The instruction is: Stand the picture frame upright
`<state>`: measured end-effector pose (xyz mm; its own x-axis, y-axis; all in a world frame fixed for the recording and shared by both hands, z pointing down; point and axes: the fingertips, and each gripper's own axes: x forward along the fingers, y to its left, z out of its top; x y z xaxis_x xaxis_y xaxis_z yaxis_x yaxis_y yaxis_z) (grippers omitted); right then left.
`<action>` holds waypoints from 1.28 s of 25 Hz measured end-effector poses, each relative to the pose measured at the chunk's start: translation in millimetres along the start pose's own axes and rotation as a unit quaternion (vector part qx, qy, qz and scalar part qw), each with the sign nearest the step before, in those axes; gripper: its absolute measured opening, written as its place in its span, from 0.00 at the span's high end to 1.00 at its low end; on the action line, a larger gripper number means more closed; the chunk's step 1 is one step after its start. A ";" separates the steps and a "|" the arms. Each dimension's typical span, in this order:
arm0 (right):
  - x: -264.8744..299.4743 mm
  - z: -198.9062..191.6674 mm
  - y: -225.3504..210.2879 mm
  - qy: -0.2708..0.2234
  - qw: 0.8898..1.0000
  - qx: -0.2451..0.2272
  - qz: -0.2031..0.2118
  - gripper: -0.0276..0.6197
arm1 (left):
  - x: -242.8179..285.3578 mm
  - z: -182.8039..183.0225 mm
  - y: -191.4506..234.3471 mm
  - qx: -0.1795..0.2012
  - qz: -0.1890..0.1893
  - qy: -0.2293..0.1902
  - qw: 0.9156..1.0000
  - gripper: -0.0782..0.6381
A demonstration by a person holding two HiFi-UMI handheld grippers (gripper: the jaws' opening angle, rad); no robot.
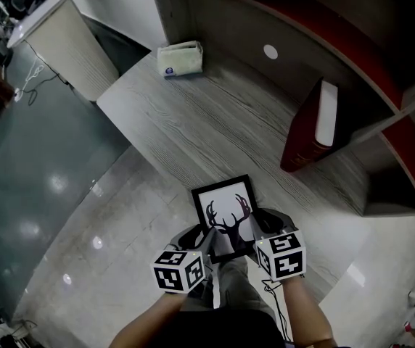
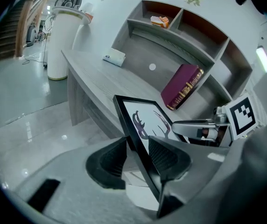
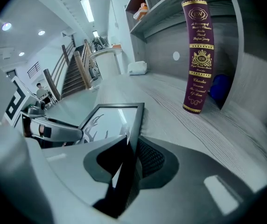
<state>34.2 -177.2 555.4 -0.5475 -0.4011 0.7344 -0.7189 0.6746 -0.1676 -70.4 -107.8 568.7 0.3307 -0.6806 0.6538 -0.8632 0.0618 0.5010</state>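
Observation:
A black picture frame [image 1: 226,209] with a deer-antler print lies tilted at the near edge of the grey wooden desk [image 1: 193,122]. My left gripper [image 1: 204,239] is at its near left corner. In the left gripper view the frame [image 2: 147,120] runs slantwise between the fingers [image 2: 111,158], and the gripper [image 2: 137,150] stands open around its edge. My right gripper [image 1: 255,229] is at the near right corner. In the right gripper view it [image 3: 132,155] is shut on the frame's [image 3: 108,118] right edge.
A maroon book [image 1: 316,125] leans upright against the shelf at the right. A white tissue pack [image 1: 181,58] lies at the desk's far end. A white cylindrical bin [image 1: 73,46] stands on the floor to the left. Curved shelves rise behind the desk.

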 end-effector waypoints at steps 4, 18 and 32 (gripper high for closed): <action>-0.1 0.2 0.2 -0.003 1.000 -0.006 -0.004 0.83 | 0.0 -0.3 0.2 -0.004 -0.014 -0.004 1.000 0.69; -1.1 3.1 0.0 -0.002 1.000 0.008 -0.002 0.79 | -0.8 3.2 2.2 -0.013 -0.040 -0.013 0.999 0.70; 5.1 9.3 7.2 -0.002 0.998 0.050 0.044 0.77 | 0.4 5.9 9.2 -0.016 -0.052 -0.018 0.998 0.72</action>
<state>22.2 -180.2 551.8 -0.6113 -0.3463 0.7116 -0.7078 0.6414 -0.2959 -80.5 -111.9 570.2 0.4042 -0.7102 0.5765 -0.8115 0.0123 0.5842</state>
